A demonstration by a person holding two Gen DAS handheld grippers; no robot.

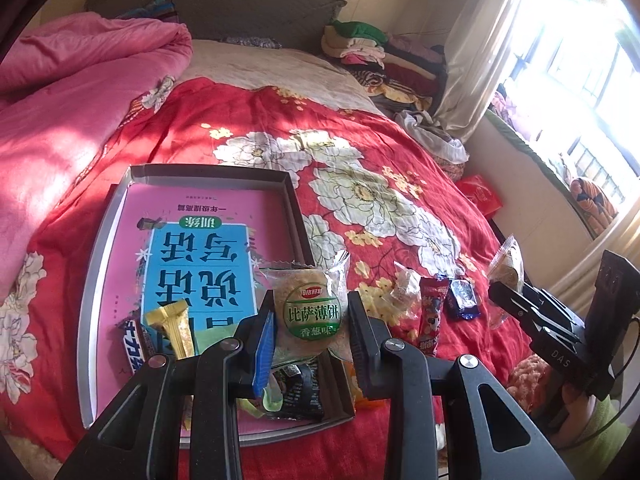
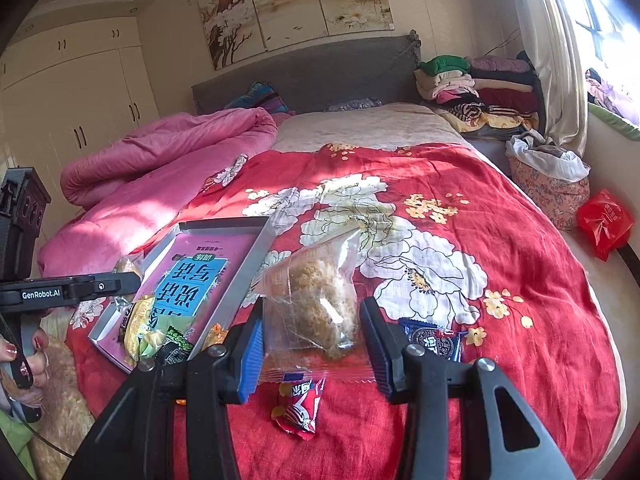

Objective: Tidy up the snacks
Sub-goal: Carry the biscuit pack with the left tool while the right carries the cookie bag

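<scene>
both tools were mid-carry, the left gripper [image 1: 312,322] clamped on a cracker pack [image 1: 310,312] above the near end of the tray [image 1: 96,280], the right gripper [image 2: 312,346] clamped on a floss bun [image 2: 316,304] beside it, so next seemingly lowering and releasing each inside.

Two black plastic grippers, left gripper [image 1: 312,336] and right gripper [image 2: 312,348], silver screws [image 1: 393,345] at the finger pivots, ribbed blue pad [image 2: 250,354] on one finger, white "GenRobot.AI" label [image 2: 40,294], thin black cable [image 1: 628,364], red nail polish [image 2: 11,348], light green sleeve [image 1: 600,436]
</scene>
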